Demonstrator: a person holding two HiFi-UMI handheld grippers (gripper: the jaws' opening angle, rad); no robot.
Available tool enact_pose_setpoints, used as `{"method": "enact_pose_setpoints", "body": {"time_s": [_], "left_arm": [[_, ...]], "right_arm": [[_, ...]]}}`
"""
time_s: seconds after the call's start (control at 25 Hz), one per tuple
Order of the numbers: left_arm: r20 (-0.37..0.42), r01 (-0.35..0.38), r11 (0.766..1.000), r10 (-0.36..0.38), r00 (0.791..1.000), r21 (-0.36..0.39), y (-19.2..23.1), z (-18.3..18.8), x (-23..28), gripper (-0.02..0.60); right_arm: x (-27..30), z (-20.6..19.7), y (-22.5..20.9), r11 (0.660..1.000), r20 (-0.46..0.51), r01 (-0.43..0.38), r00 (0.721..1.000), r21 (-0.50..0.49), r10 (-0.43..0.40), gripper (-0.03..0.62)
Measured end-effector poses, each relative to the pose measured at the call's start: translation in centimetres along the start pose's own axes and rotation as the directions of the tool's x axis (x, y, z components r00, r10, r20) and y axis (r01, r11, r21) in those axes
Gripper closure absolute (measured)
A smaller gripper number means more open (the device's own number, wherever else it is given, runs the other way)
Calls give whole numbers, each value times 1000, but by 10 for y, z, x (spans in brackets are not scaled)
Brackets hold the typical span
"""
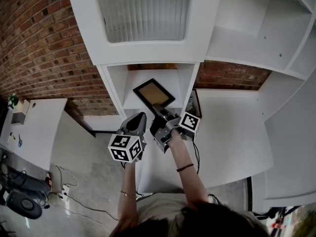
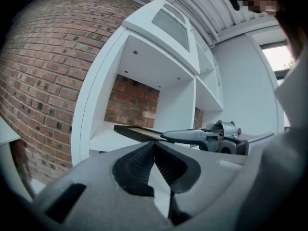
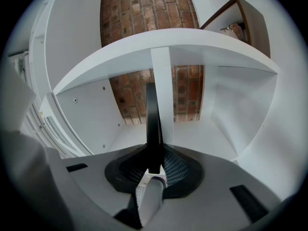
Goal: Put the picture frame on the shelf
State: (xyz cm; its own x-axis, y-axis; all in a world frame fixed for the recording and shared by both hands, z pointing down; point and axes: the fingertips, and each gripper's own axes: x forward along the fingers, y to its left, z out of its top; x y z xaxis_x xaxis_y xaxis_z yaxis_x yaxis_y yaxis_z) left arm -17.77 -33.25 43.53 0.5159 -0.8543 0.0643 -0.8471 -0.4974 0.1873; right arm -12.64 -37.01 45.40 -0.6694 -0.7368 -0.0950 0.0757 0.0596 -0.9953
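The picture frame (image 1: 153,94) has a black rim and a tan face, and lies nearly flat, held over the board of a low compartment in the white shelf unit (image 1: 170,80). My right gripper (image 1: 160,113) is shut on the frame's near corner. In the right gripper view the frame (image 3: 153,124) stands edge-on between the pads of the right gripper (image 3: 154,165). My left gripper (image 1: 138,124) hangs just left of it, jaws shut on nothing. The left gripper view shows the left gripper (image 2: 154,144), with the frame (image 2: 137,133) and the right gripper (image 2: 211,136) beyond it.
A brown wooden frame (image 1: 196,102) leans in the compartment to the right and shows again as a brown wooden frame (image 3: 245,23) in the right gripper view. A brick wall (image 1: 44,43) backs the shelves. A white table (image 1: 34,127) with small items stands at left; cables (image 1: 64,189) lie on the floor.
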Motion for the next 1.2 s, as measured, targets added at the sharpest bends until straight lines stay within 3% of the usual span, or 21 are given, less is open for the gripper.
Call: {"method": "enact_pose_setpoints", "body": {"time_s": [0.72,1.2], "left_arm": [[-3,-15,1000,15,1000,-6,-1,-4,-5,571],[-2,-23,1000,23,1000,-9,-3,-4,-11,571]], "right_arm": [[-2,-1,2,999,-10,-10,1000,-38,10,520],[-6,-13,4,998,-69,-34,997,-47,31,471]]}}
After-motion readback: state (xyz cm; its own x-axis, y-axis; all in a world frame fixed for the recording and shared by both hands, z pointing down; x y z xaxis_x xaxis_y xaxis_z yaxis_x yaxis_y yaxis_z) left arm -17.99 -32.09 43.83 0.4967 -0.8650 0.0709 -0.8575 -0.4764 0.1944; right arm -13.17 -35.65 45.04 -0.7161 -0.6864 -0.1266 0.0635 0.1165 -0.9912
